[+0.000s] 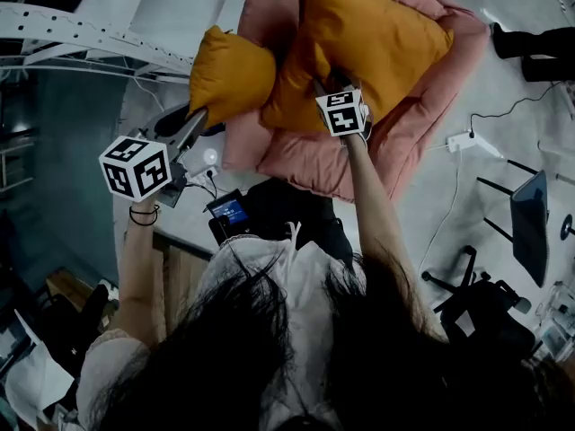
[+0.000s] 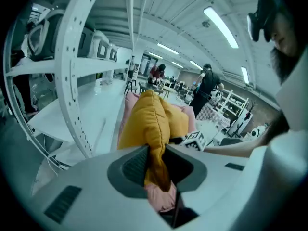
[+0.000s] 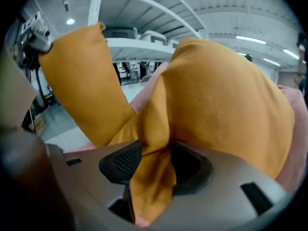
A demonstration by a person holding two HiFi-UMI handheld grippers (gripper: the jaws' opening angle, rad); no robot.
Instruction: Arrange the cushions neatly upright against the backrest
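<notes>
Two orange cushions lie on a pink padded seat (image 1: 296,164). The smaller cushion (image 1: 232,74) is at its left edge; my left gripper (image 1: 196,126) is shut on that cushion's near corner. In the left gripper view the orange fabric (image 2: 149,124) is pinched between the dark pads, with pink seat fabric below. The larger cushion (image 1: 377,39) leans across the seat's middle. My right gripper (image 1: 325,90) is shut on its lower left corner. In the right gripper view a fold of the larger cushion (image 3: 221,109) runs down between the jaws, and the smaller cushion (image 3: 82,81) rises at left.
A white metal rack (image 1: 81,34) stands left of the seat. A white power strip (image 1: 467,140) with a cable lies on the floor at right, near a dark chair (image 1: 530,223). A small lit screen (image 1: 229,209) sits below the seat. People stand far off (image 2: 207,83).
</notes>
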